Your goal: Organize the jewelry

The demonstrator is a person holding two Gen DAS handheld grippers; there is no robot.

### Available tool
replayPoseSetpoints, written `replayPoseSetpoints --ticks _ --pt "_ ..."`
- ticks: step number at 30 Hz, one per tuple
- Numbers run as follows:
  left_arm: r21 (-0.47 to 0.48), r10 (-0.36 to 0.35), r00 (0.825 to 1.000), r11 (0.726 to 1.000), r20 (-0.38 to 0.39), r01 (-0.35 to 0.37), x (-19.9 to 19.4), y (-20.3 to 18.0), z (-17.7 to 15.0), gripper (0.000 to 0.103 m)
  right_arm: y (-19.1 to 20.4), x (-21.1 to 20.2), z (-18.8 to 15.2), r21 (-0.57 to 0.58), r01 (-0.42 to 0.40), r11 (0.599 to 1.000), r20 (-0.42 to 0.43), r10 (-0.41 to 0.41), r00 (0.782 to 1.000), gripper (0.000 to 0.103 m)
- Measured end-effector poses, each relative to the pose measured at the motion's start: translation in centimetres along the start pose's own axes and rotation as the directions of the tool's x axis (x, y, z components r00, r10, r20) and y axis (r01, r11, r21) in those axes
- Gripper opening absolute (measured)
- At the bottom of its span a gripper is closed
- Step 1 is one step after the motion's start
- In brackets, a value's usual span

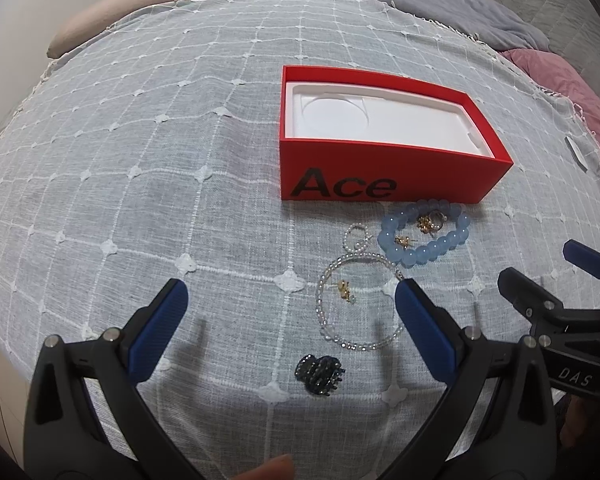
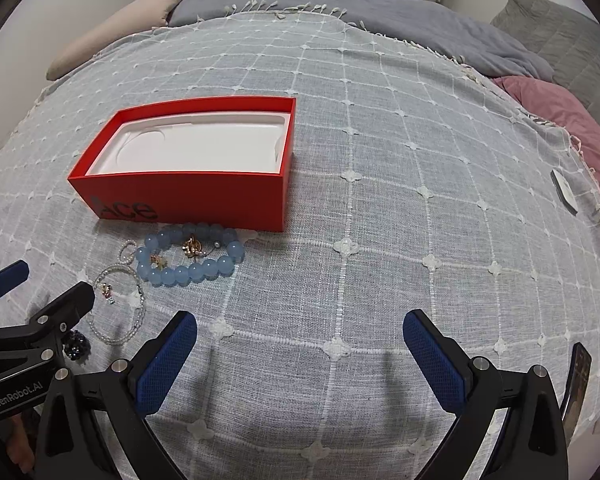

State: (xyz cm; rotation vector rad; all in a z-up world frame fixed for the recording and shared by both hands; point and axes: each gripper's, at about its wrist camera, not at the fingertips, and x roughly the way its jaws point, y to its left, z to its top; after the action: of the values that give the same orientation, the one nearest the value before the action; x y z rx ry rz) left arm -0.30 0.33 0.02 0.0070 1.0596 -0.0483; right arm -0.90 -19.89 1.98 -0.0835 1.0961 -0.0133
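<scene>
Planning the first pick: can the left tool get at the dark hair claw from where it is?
Probably yes. The left tool is open, and the dark hair claw lies uncovered on the bedspread between its fingers, apart from the clear bead bracelet.

At your twelve o'clock an open red box (image 1: 380, 176) with a white liner sits empty on the bed. Just before it lie a blue bead bracelet (image 1: 424, 236) ringing gold earrings (image 1: 430, 222), a clear bead bracelet (image 1: 360, 300), and a dark hair claw (image 1: 320, 374).
</scene>
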Motion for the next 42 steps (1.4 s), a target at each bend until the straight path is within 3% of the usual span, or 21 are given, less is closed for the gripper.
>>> replayPoseSetpoints --ticks 30,42 --pt "-0.001 0.0 1.0 1.0 -0.002 0.0 0.1 -0.2 -0.1 0.103 0.1 0.3 0.2 -0.001 0.0 1.0 -0.007 0.0 1.0 0.103" --pt "-0.011 0.015 0.999 1.0 0.043 -0.015 0.3 2.3 0.4 0.103 -0.2 0.0 0.4 -0.046 -0.062 0.997 0.038 0.064 0.997 0.103"
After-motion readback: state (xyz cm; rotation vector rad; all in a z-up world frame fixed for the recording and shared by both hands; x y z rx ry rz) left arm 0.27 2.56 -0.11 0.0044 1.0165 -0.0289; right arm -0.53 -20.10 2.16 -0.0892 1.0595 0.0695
